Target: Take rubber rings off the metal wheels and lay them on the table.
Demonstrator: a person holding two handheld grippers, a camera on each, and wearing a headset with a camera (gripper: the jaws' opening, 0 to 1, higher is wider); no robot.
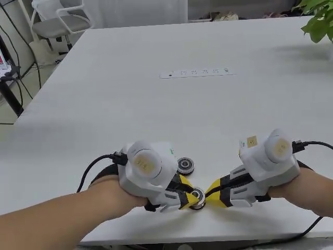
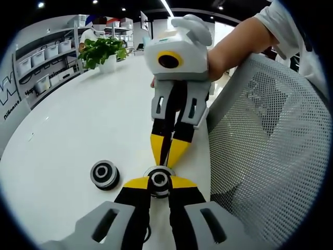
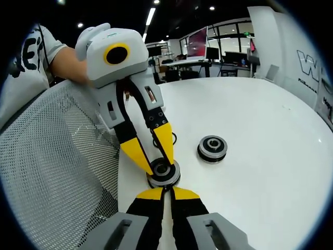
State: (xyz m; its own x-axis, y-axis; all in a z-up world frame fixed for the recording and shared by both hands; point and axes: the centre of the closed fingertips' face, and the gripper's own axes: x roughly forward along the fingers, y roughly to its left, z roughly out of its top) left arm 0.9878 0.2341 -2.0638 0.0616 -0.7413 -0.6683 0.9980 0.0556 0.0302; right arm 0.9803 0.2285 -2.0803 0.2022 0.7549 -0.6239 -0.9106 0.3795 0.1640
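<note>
A metal wheel with a black rubber ring sits near the table's front edge, between both grippers. My left gripper is shut on this wheel, one yellow finger on each side. From the opposite side my right gripper meets it, jaws drawn together on the ring at the wheel's rim. In the left gripper view the right gripper comes down from above, fingers pressed together. A second ringed wheel lies flat just behind, seen as wheel and wheel.
The white table stretches far ahead, with a white power strip at mid-table. A green plant is at the far right corner, a chair beyond the far left. A mesh chair back is close behind the front edge.
</note>
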